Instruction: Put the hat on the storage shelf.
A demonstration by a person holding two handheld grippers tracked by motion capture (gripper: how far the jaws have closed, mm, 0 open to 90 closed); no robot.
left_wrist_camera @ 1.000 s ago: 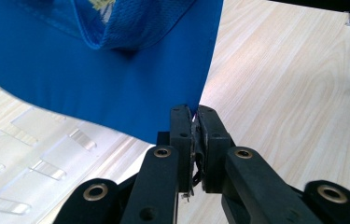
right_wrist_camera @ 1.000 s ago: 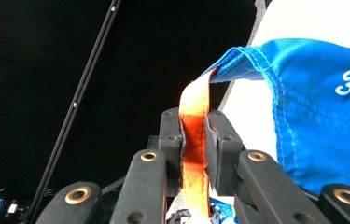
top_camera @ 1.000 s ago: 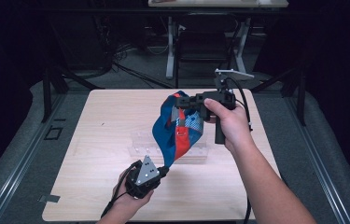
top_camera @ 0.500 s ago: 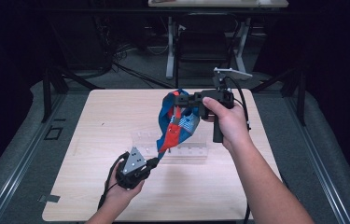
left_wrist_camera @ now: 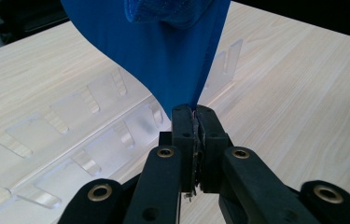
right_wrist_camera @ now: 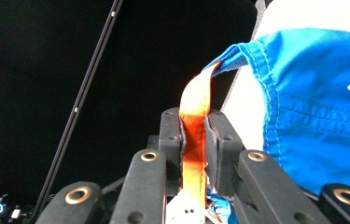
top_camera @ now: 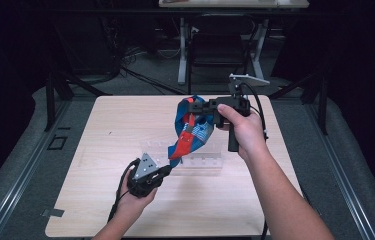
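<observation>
Blue-and-orange cloth bag (top_camera: 191, 129) hangs stretched between the two grippers above the wooden table (top_camera: 100, 150). Right gripper (top_camera: 191, 106), raised over the far half of the table, has its jaws clamped on the bag's orange strap (right_wrist_camera: 196, 135). Left gripper (top_camera: 167, 168), low near the table's front, has its jaws pressed together on the bag's blue bottom corner (left_wrist_camera: 182, 70). Clear acrylic rack (top_camera: 200, 159) lies flat on the table under the bag, just beyond the left gripper.

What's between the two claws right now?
In the high view, the blue and orange cloth bag hangs stretched between them: the right claw pinches its orange strap up top, the left claw its lower blue corner.
</observation>
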